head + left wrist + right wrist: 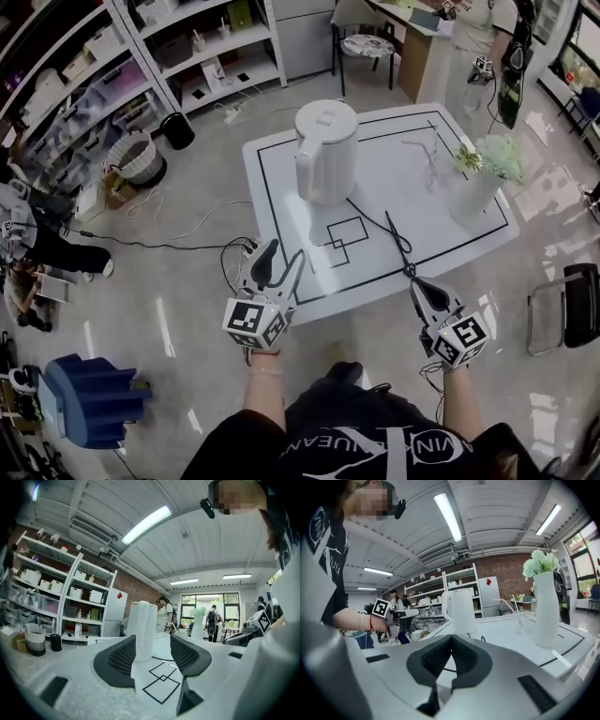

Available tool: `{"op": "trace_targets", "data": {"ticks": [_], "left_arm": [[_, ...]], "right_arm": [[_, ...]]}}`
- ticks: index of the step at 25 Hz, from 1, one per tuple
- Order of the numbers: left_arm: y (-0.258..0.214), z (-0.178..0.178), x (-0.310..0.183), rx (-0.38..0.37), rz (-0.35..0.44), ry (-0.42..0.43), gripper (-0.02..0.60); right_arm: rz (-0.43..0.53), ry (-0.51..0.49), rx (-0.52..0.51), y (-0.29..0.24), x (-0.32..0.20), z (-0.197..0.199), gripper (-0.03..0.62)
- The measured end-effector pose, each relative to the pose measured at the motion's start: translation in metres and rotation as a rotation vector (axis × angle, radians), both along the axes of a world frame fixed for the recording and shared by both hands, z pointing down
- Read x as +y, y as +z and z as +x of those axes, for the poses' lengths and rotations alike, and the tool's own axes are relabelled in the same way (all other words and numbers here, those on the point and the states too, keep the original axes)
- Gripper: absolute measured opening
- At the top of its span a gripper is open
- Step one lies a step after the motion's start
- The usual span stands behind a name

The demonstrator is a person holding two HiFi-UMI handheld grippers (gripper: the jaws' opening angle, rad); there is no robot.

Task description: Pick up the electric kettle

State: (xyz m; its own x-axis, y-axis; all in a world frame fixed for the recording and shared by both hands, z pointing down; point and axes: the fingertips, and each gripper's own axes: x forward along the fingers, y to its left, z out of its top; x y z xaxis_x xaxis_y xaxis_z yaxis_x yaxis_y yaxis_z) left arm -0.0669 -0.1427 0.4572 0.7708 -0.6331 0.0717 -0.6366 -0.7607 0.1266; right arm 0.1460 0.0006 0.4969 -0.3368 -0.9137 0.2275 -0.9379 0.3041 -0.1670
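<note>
The white electric kettle (325,150) stands upright on the far left part of the white table (469,246), its handle toward me. A black cord (380,220) runs from its base toward the near edge. My left gripper (286,251) is at the table's near left edge, short of the kettle, open with nothing between its fingers. In the left gripper view the kettle (142,630) shows straight ahead beyond the gripper (153,656). My right gripper (412,276) hovers at the near edge by the cord's end, shut and empty. The right gripper view shows the kettle (461,611) beyond the shut gripper (451,641).
A white vase with pale flowers (478,187) and a glass with a straw (427,155) stand on the table's right side. Black squares (342,234) are drawn in front of the kettle. Shelves (112,66) line the left; a folding chair (572,309) is at right.
</note>
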Motion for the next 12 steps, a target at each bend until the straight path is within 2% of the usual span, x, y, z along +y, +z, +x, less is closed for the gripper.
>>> {"op": "trace_targets", "data": {"ticks": [12], "left_arm": [[0.005, 0.028, -0.039, 0.022, -0.012, 0.038, 0.215]], "right_arm": [[-0.043, -0.030, 0.002, 0.011, -0.034, 0.012, -0.002]]}}
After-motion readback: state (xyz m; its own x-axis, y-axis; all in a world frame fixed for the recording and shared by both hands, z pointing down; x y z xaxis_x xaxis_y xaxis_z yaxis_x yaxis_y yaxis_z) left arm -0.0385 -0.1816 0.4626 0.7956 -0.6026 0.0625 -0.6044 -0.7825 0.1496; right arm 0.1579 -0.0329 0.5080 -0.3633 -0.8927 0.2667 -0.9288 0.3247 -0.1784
